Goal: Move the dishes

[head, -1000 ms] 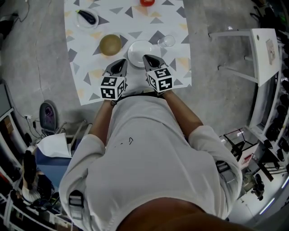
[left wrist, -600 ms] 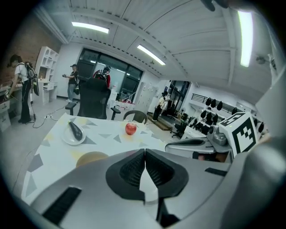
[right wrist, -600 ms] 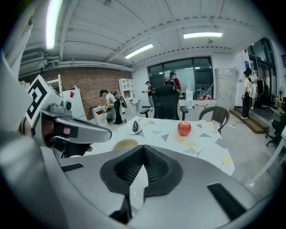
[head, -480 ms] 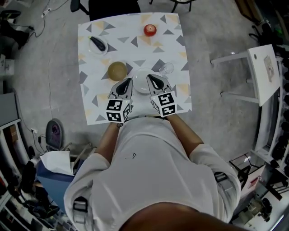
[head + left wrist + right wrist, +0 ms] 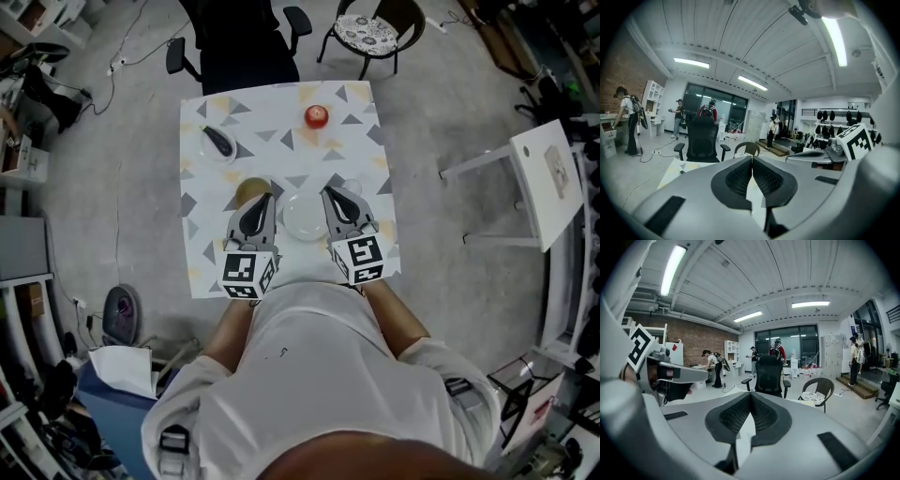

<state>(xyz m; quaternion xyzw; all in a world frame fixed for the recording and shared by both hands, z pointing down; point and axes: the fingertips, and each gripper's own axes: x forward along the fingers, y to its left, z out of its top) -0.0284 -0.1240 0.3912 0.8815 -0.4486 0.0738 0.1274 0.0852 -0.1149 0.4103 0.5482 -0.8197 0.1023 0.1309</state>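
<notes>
Dishes: plain white plate (image 5: 304,217) on table (image 5: 361,141), between both grippers; tan bowl (image 5: 247,188) just left of it; clear glass (image 5: 352,187) to the right, faint, possibly upright | Left gripper (image 5: 262,200): jaws pressed together, empty | Right gripper (image 5: 333,195): same | Surface: white, grey and tan triangles | Room: grey floor; black office chair (image 5: 239,47) beyond.
</notes>
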